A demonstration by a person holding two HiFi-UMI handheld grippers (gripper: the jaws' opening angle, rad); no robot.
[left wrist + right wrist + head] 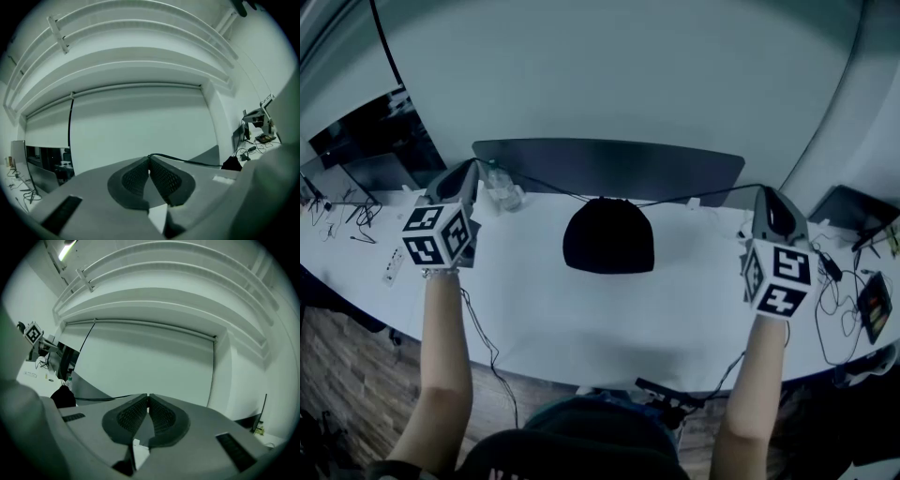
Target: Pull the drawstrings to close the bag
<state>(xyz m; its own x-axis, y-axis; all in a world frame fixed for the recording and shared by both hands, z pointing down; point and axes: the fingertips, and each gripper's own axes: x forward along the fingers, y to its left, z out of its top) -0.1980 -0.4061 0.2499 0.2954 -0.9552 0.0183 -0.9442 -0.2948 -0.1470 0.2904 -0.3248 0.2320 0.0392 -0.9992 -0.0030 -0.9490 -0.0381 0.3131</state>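
Bag (608, 236) sits near the far edge of the desk (581, 319), midway between both grippers — left gripper (474, 167) pinches the left drawstring (544, 186), right gripper (762, 189) the right drawstring (694, 197) — cords stretched sideways, neither gripper nearer.

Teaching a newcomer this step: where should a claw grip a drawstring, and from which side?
Pinch each thin black drawstring well out from the rounded black fabric bag, coming from its own side: the cords leave the bag's top in opposite directions. The left claw and right claw grip so.
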